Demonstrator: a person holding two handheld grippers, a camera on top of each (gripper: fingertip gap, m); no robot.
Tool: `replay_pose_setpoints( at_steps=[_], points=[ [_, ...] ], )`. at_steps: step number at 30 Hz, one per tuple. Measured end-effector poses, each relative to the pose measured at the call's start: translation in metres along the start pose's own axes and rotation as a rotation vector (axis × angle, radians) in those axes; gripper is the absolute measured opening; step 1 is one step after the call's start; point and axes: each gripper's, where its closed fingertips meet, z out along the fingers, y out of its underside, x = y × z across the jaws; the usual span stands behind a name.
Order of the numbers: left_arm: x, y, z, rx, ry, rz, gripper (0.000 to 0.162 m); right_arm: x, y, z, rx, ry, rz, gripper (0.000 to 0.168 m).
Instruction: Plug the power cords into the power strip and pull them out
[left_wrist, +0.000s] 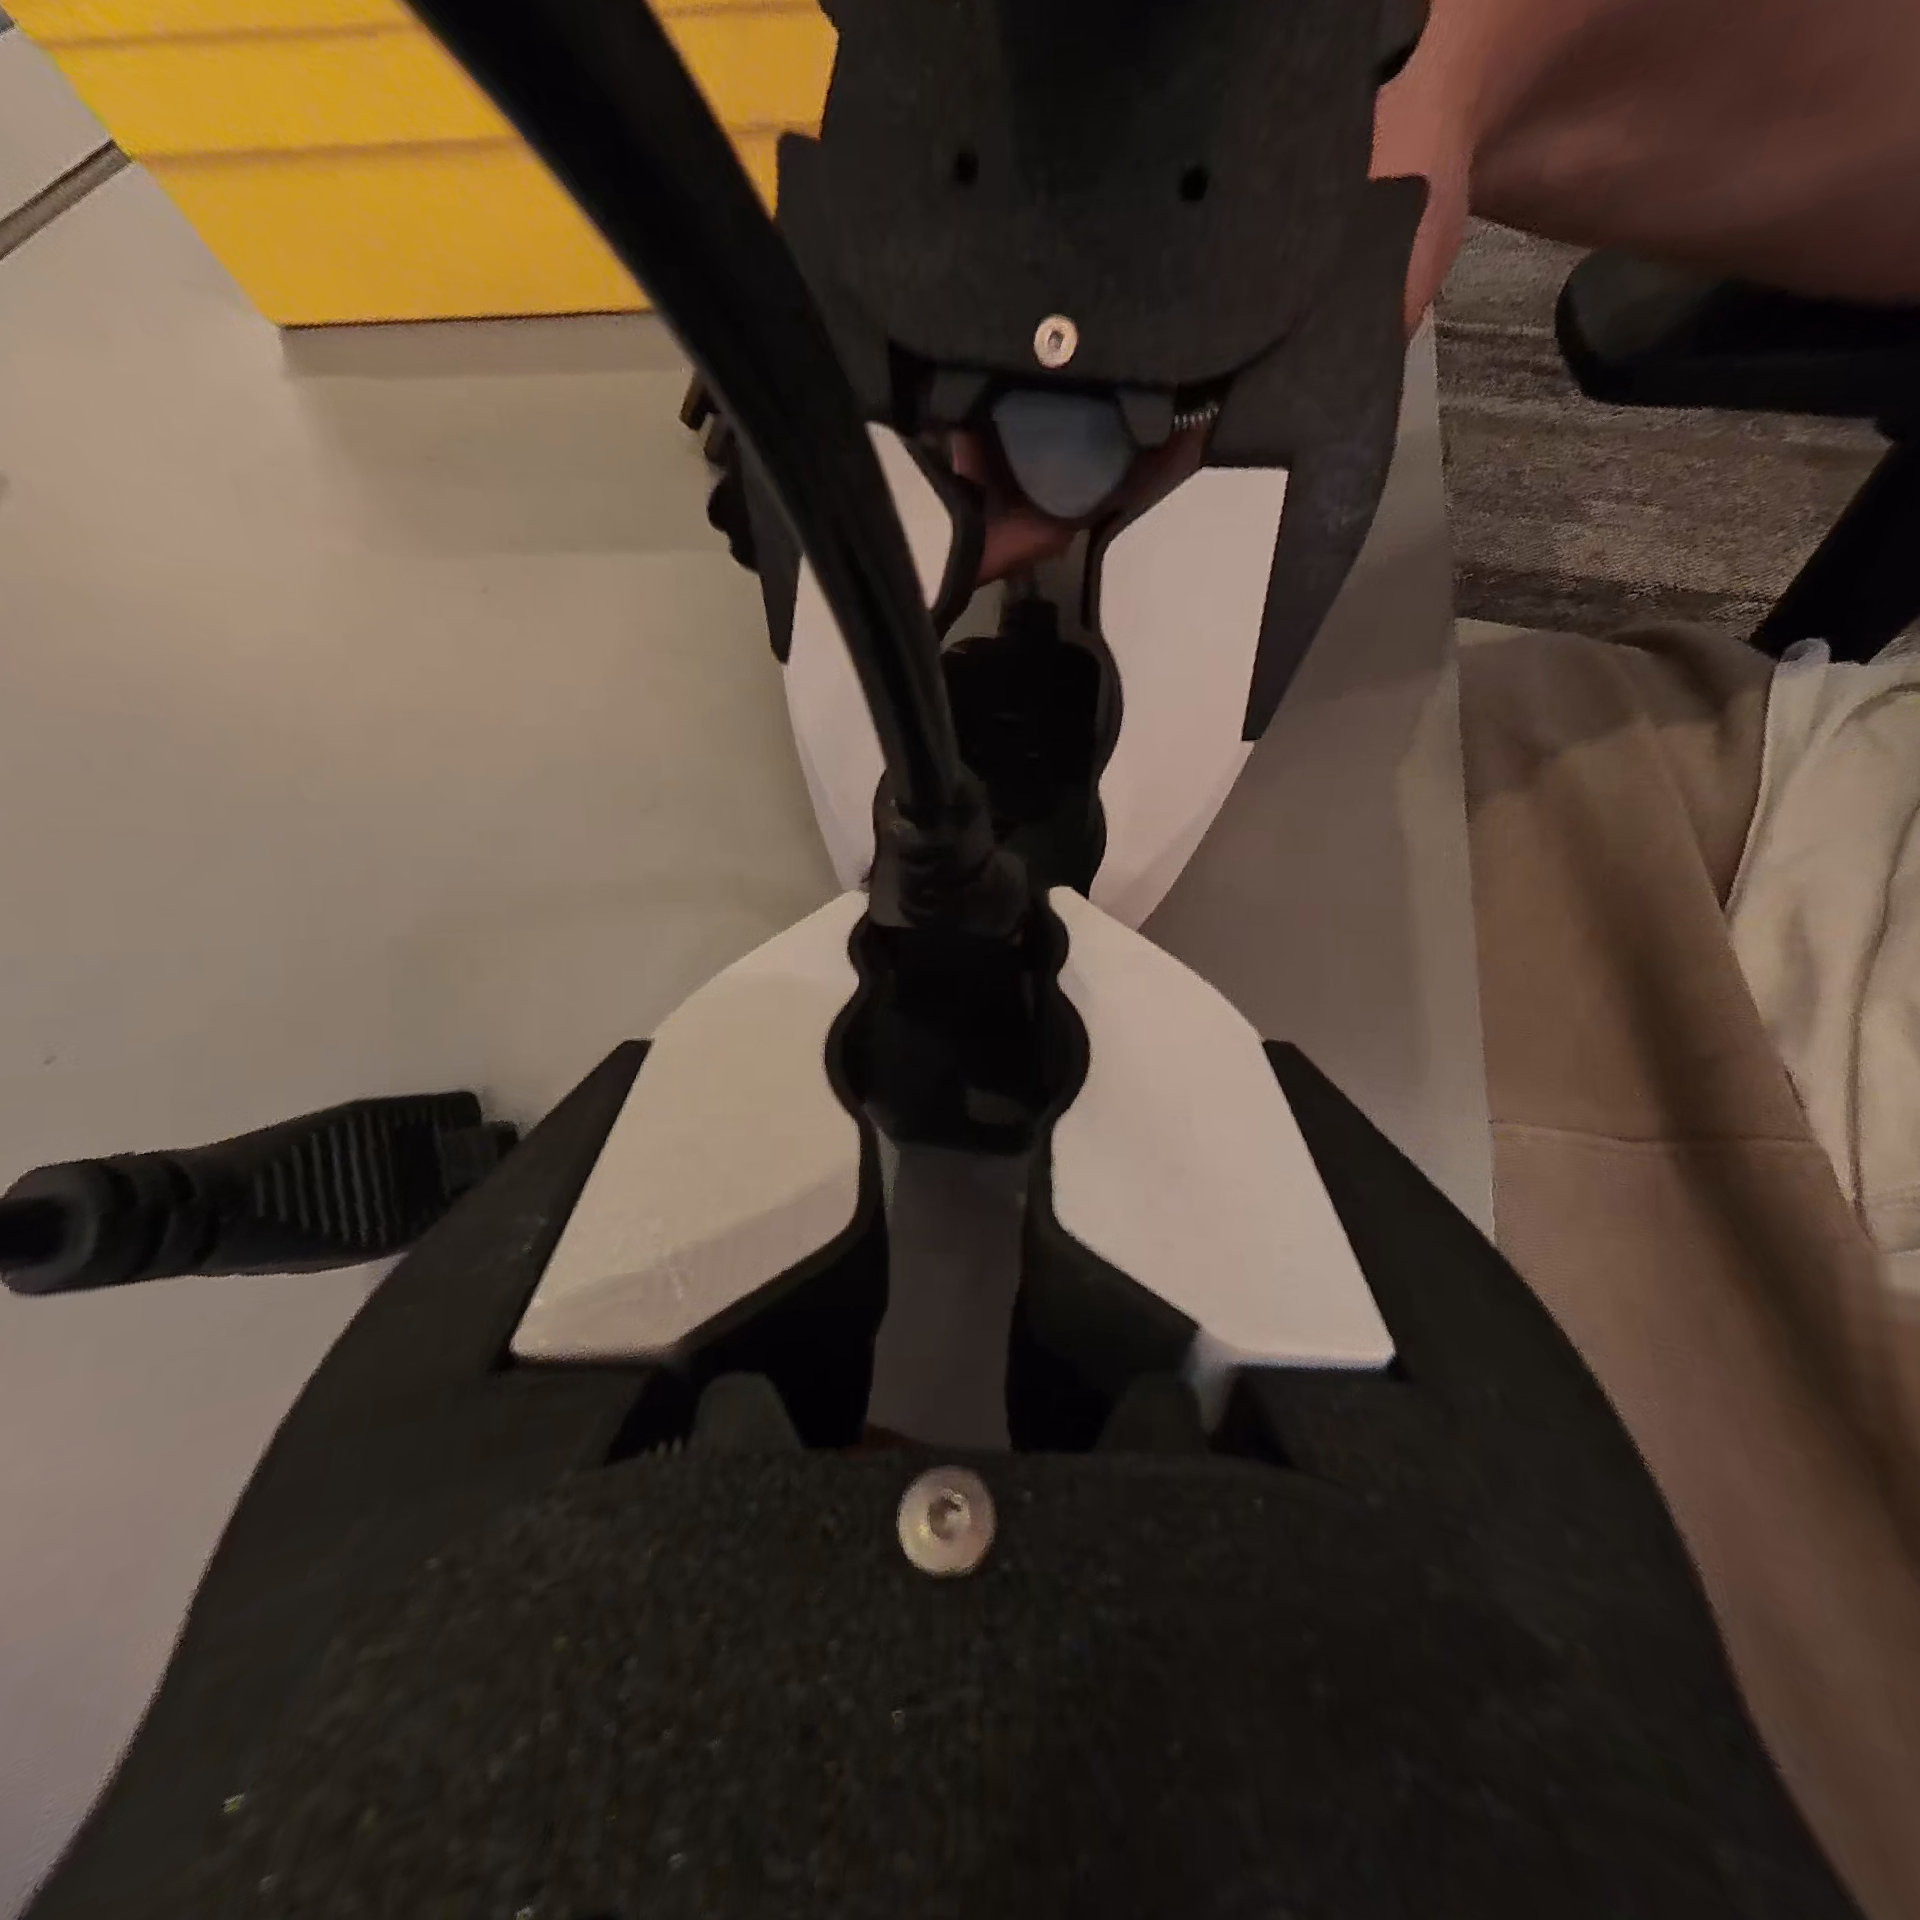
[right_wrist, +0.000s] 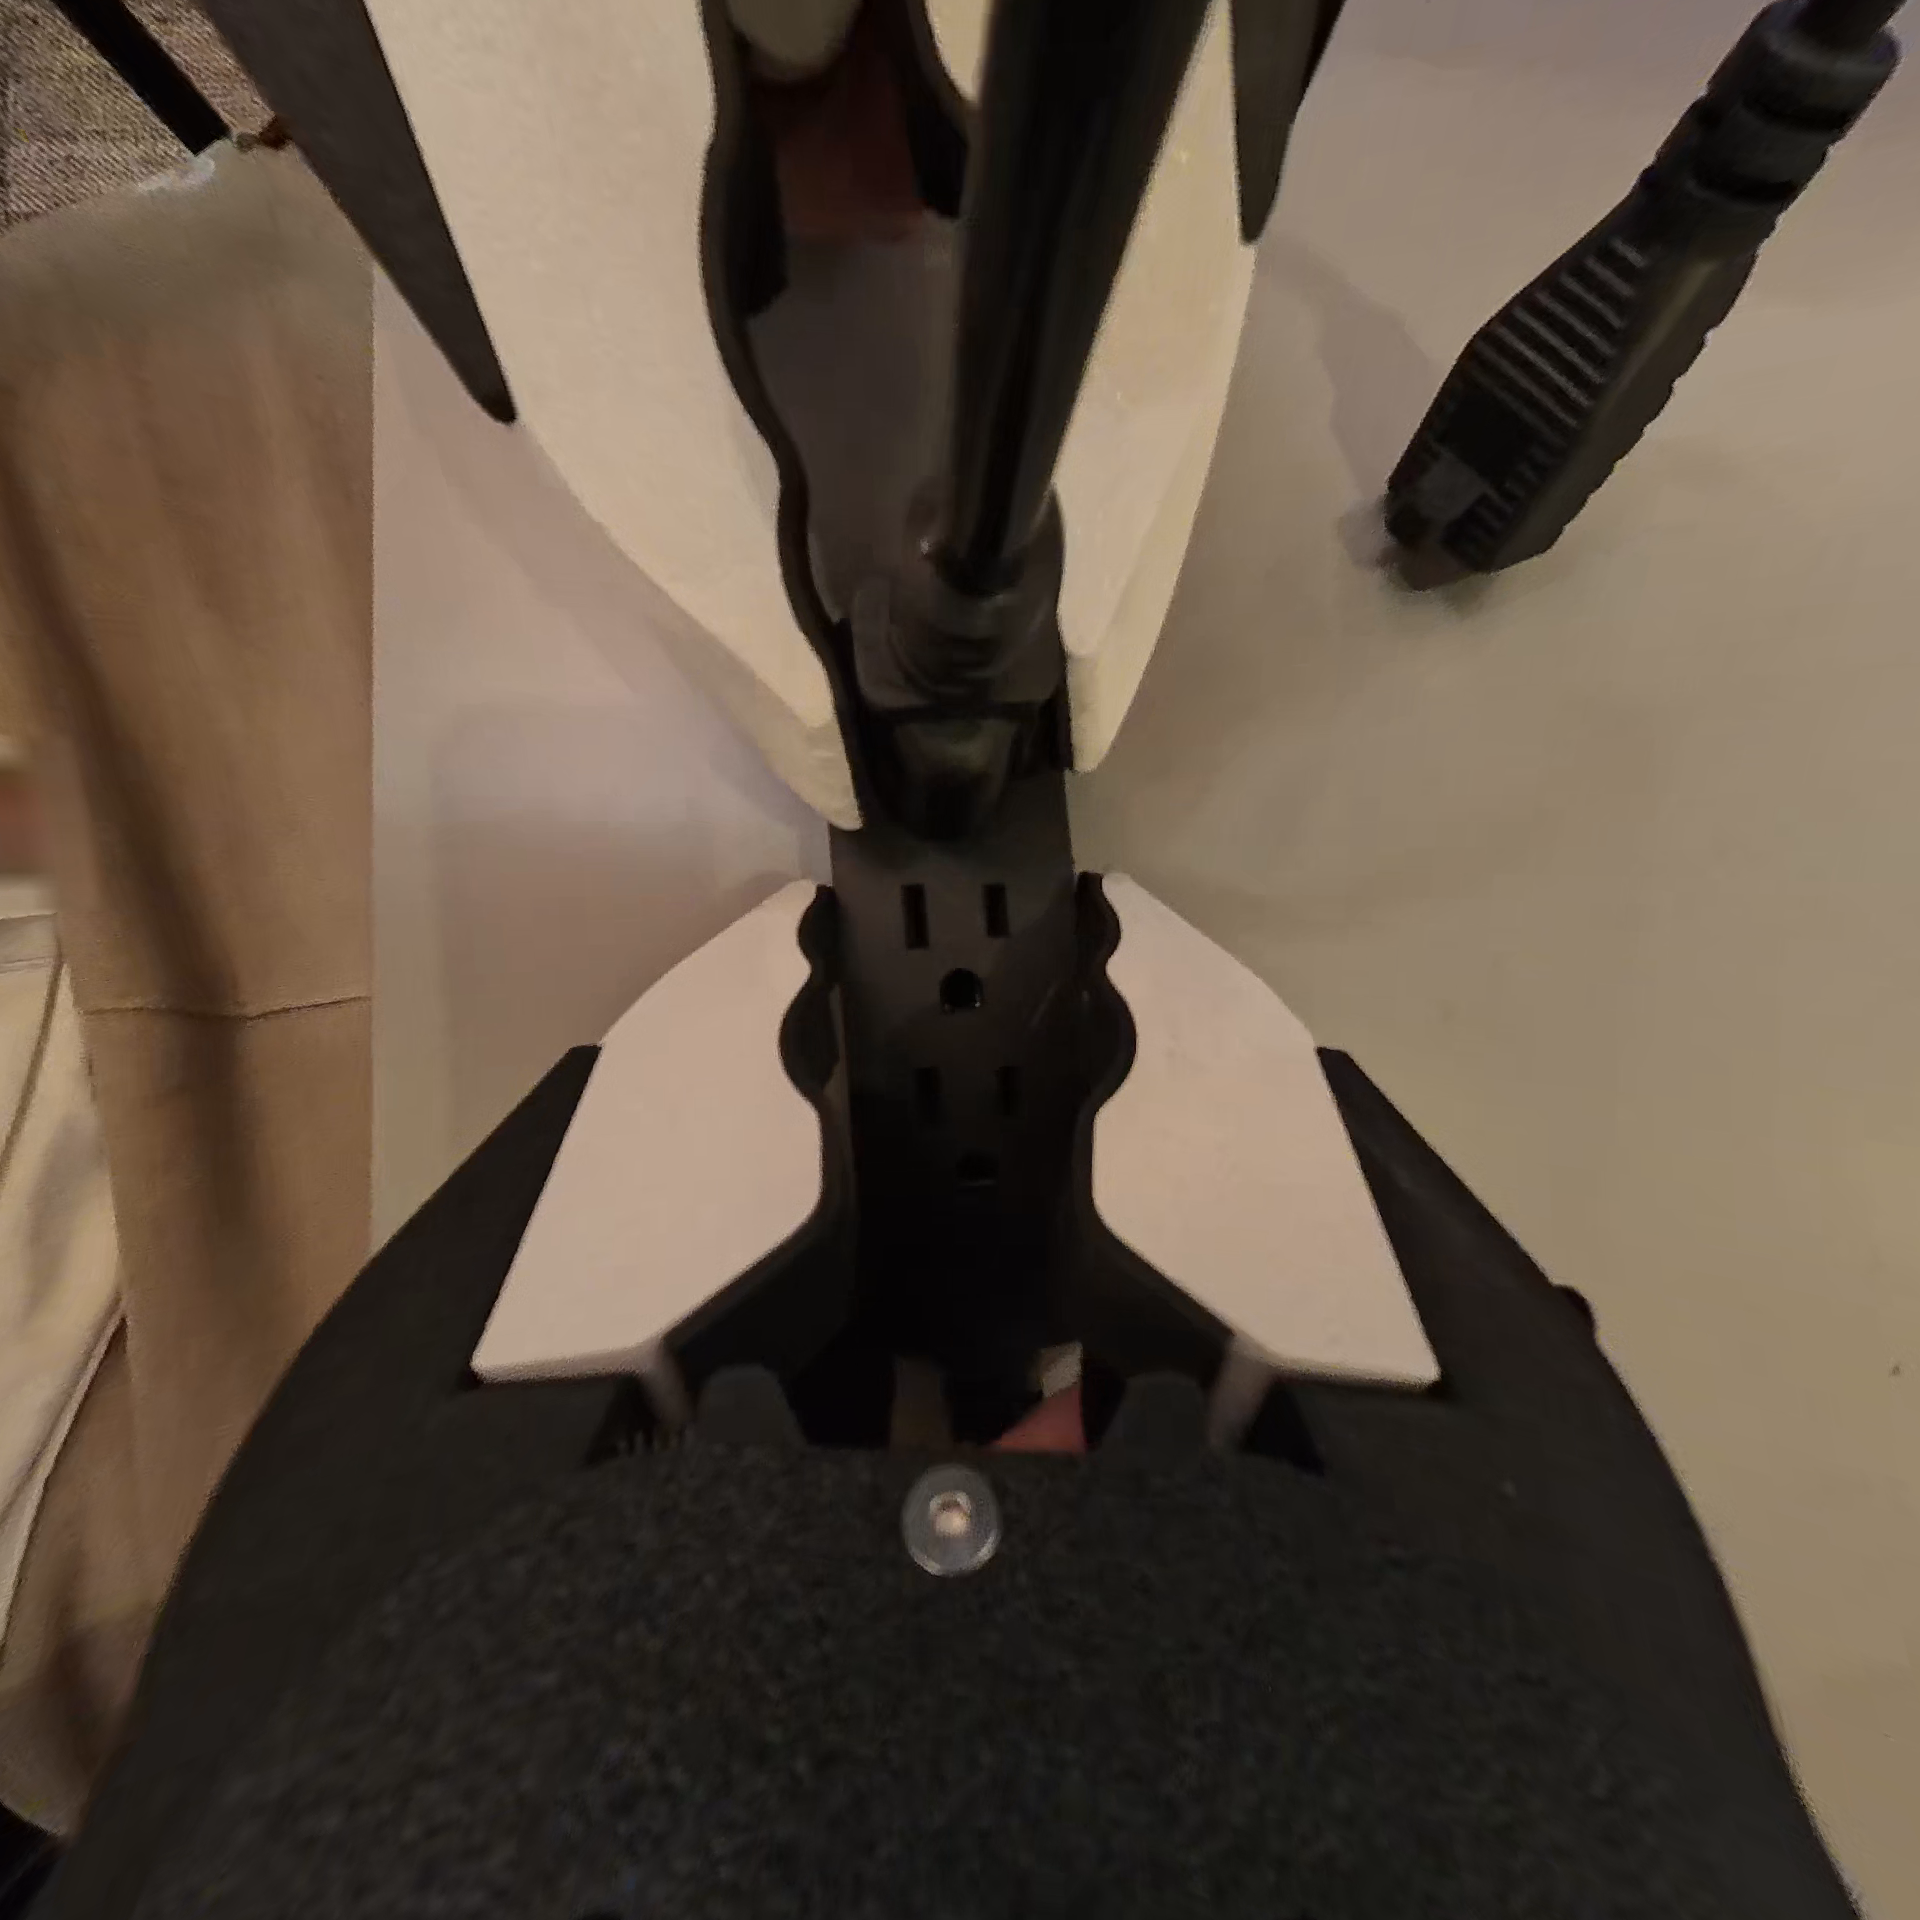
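We see left tool (left_wrist: 951, 997) clamped on black moulded plug (left_wrist: 951, 1081); right tool (right_wrist: 956, 997) gripping black plastic power strip (right_wrist: 956, 1049); spare ribbed black plug (right_wrist: 1538, 384) at 1 o'clock on white desk (right_wrist: 1558, 831).

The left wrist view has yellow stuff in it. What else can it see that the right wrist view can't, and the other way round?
Only the left wrist view shows the yellow box, a person's hand and a dark chair.

Only the right wrist view shows the power strip with its free sockets, gripped by the right gripper.

Both show the plug clamped in the left gripper, a spare ribbed plug lying on the white table, and beige clothing.
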Motion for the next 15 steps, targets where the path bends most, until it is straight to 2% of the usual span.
replay_pose_setpoints(
  at_steps=[6, 11, 15],
  points=[
    [0.001, -0.005, 0.000, 0.025, 0.004, -0.006, 0.022, -0.001, 0.003, -0.001, -0.027, 0.005, 0.024, 0.046],
    [0.004, -0.012, -0.002, 0.073, 0.051, -0.012, 0.021, -0.003, 0.000, -0.003, 0.016, -0.022, 0.058, 0.046],
    [0.011, -0.006, 0.001, -0.003, 0.020, 0.126, 0.022, -0.006, 0.004, -0.001, -0.005, -0.046, 0.055, 0.046]
  ],
)
